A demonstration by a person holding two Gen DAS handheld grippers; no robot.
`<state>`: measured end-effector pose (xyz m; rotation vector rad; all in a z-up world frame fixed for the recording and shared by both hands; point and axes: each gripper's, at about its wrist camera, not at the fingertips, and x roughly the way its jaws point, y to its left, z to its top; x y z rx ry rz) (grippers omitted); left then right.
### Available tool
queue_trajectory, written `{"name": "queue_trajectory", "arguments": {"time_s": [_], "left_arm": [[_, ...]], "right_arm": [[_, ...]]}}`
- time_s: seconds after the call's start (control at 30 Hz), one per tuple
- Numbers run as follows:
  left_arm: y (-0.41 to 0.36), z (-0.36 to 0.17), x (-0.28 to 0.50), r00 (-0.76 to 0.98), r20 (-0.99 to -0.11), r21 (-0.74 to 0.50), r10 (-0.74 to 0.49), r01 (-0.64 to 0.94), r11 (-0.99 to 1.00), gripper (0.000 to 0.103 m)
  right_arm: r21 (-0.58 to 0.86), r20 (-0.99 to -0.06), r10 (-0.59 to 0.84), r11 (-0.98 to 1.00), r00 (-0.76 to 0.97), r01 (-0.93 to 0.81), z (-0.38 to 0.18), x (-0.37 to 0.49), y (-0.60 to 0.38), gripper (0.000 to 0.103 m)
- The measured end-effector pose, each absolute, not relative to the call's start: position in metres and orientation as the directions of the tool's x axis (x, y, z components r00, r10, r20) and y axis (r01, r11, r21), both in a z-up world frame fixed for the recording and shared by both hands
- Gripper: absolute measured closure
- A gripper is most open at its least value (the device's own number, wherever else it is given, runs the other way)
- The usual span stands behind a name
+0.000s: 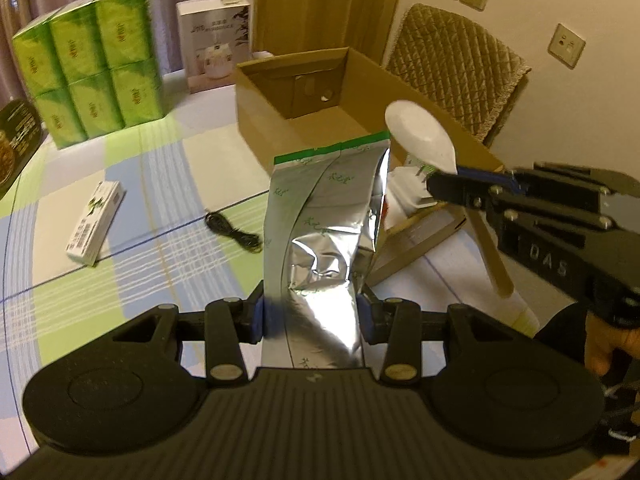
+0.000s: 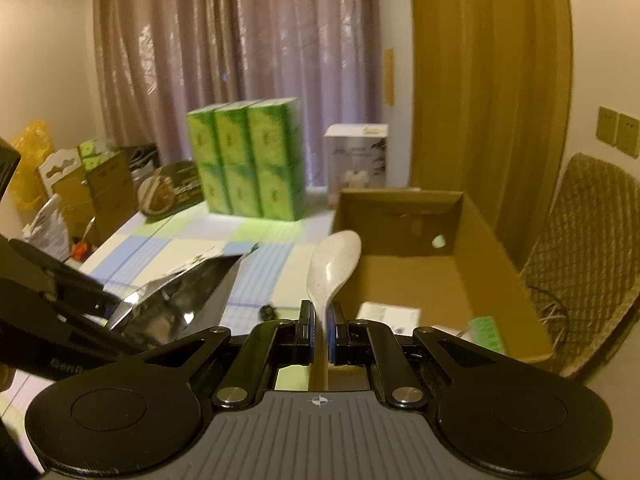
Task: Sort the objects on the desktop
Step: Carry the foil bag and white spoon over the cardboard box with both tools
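My left gripper point(image 1: 312, 320) is shut on a silver foil pouch point(image 1: 326, 224) with a green top edge, held upright above the checked tablecloth. The pouch point(image 2: 180, 304) also shows at the lower left of the right wrist view. My right gripper point(image 2: 319, 332) is shut on the neck of a white rice spoon point(image 2: 334, 266), its bowl pointing up and forward. In the left wrist view that spoon point(image 1: 420, 136) and the right gripper point(image 1: 448, 188) hang just right of the pouch, over the near corner of an open cardboard box point(image 1: 280, 120).
The cardboard box point(image 2: 492, 264) holds papers and a green packet point(image 2: 486, 332). On the cloth lie a small white carton point(image 1: 94, 224) and a coiled black cable point(image 1: 234, 232). A stack of green tissue packs point(image 1: 88, 80), a white product box point(image 1: 216, 44) and a padded chair point(image 1: 460, 68) stand behind.
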<state>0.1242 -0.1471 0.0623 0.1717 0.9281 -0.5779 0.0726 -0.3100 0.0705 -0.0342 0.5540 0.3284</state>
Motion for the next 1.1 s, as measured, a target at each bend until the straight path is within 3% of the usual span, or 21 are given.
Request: {"name": "queue_trajectory", "arguments": {"time_s": [1.1], "left_arm": [[-0.258, 0.073, 0.187, 0.428, -0.767, -0.184, -0.478, 0.566, 0.803, 0.065]], "right_arm": [[0.032, -0.536, 0.201, 0.975, 0.820, -0.218, 0.061, 0.141, -0.402, 0.100]]}}
